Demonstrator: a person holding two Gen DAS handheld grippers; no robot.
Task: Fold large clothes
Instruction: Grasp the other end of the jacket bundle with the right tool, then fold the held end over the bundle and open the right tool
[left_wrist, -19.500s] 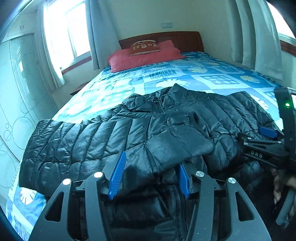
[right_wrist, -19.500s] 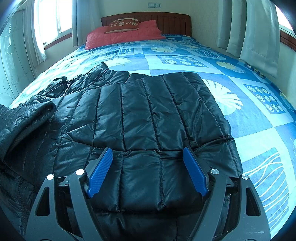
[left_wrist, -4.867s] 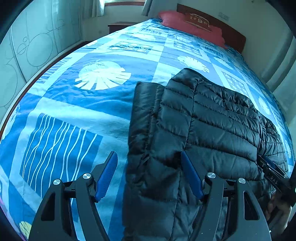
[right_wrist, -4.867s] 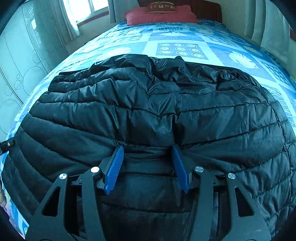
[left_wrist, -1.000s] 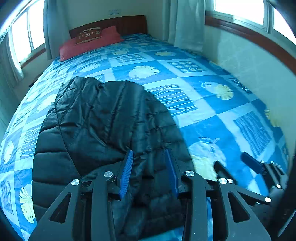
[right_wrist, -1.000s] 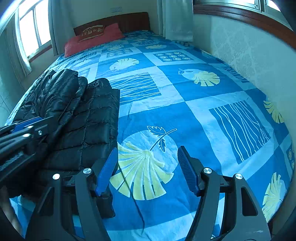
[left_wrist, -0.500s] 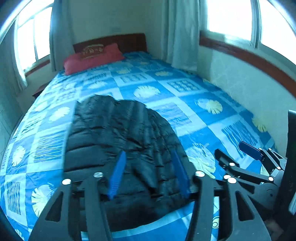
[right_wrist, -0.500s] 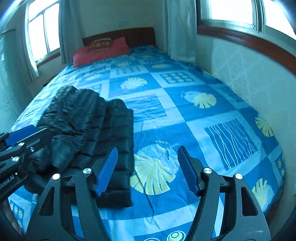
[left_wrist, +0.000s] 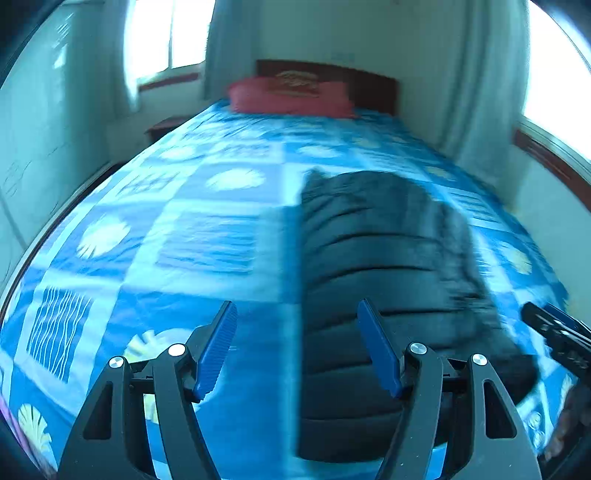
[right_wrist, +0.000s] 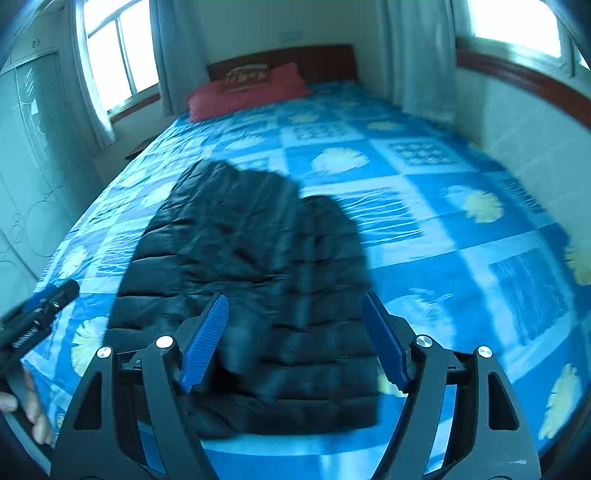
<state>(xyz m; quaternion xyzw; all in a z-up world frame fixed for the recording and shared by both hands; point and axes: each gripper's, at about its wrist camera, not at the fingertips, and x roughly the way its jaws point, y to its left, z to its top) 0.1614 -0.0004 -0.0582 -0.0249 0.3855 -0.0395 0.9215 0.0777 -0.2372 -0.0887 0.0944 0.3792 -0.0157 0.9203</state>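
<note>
Jacket lies folded on bed, dark bundle near foot edge. Left claw and right claw both above it, jaws just opening, apart, nothing between. Fold looks finished; good practice now: lift clear without catching fabric. Far: red pillow by headboard.

The only lettering sits on the black plastic body of the left gripper, seen at the left edge of the right wrist view: a short white word, too blurred to read. The brown cushion on the red pillow carries pale marks, also illegible. Nothing else bears text.
</note>
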